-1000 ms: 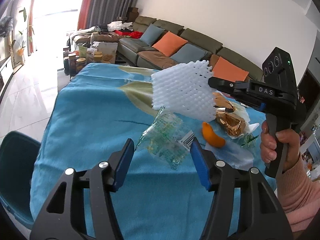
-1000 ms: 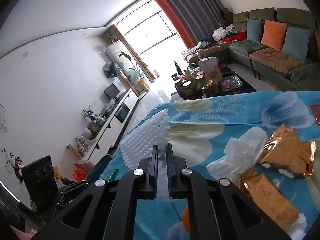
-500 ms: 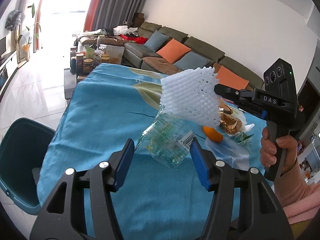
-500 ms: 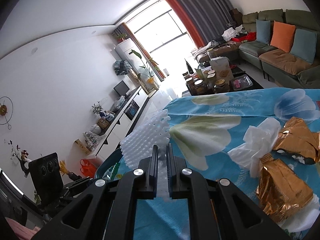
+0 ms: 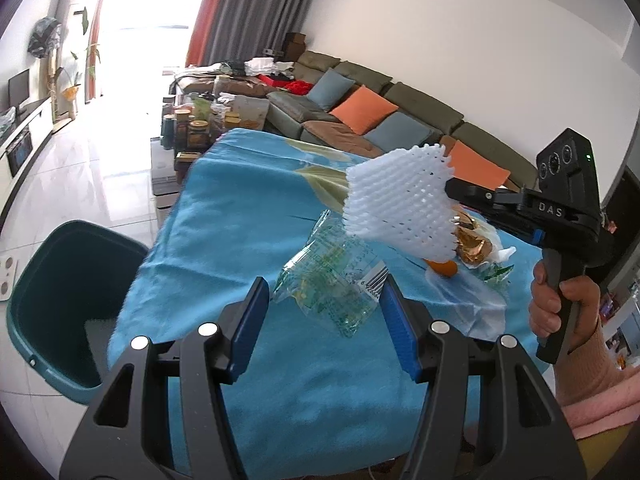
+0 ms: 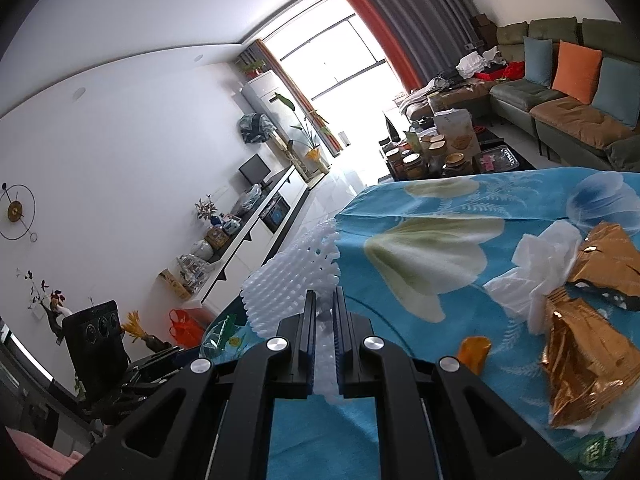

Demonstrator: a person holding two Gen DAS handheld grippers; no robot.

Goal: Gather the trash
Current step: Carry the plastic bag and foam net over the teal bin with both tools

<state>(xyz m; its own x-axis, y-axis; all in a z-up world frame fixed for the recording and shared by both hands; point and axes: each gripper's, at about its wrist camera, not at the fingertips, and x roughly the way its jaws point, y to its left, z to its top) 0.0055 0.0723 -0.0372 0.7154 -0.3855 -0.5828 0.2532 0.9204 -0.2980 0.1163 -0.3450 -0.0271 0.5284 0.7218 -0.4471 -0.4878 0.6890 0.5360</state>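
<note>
Foam net (image 5: 400,204), white and springy, hangs in the air above the table (image 5: 248,216), pinched at one edge by the right gripper (image 6: 323,322), whose jaws are clenched almost together on it. In the left wrist view it fans out leftward from the gripper's tip as a flat lattice sheet, its long side running from upper right to lower left, with ragged open cells along the free edge. It looks light and limp, so it will likely drop freely once let go.

What the coming move turns on, as I judge it, is the bin (image 5: 60,300): a dark teal tub on the floor at the near left corner of the table, well apart from the net. The net lies to the right of it and higher, over the middle of the blue cloth, so the right hand (image 5: 560,304) would have to carry it left and toward the near edge before release.

The left gripper (image 5: 324,320) is released, its blue pads wide apart with nothing between them. It is the nearer of the two to the bin and points down at the clear wrapper (image 5: 332,288) lying crumpled just beyond its fingertips.

Farther right on the cloth rest an orange peel (image 6: 474,354), gold foil (image 6: 580,376) and white tissue (image 6: 540,264), all close together.
</note>
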